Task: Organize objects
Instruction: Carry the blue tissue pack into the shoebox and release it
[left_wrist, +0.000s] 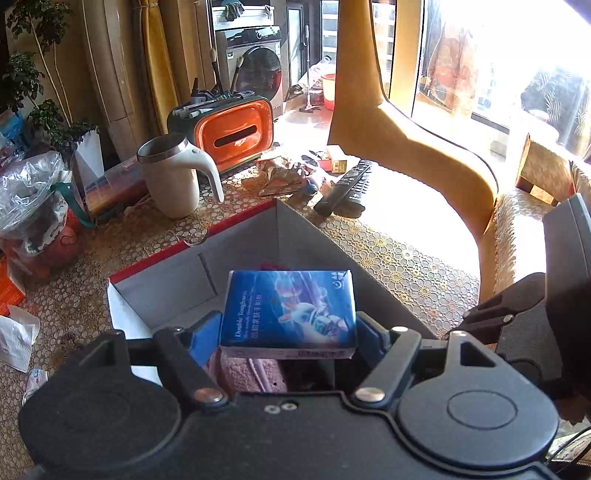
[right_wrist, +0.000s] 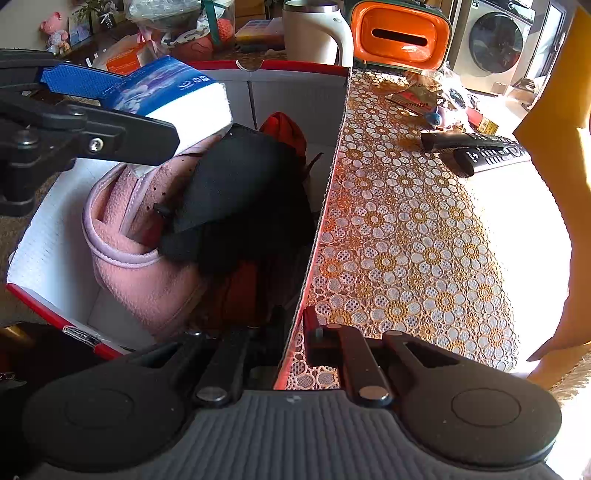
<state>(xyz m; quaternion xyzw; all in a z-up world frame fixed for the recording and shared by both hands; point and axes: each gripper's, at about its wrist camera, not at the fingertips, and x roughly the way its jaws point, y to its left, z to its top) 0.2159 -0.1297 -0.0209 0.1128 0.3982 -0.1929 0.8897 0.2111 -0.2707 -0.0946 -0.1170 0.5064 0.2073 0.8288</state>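
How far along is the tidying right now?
Done: a pink fleece item and black cloth already lie in the cardboard box. In hand: the left hand-held gripper holds the blue carton above it. Left: two remotes and small clutter on the table.

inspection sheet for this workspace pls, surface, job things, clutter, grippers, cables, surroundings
surface: table under a lace floral cloth
job's things: blue box over the open cardboard box, which holds a pink fleece item and a black item
clutter: mug, orange tissue holder, two remotes, snack packets
grippers: left gripper shut on the blue box; right gripper clamped on the carton's wall
cables: nothing seen
surroundings: washing machine, yellow chair, potted plant, bright window
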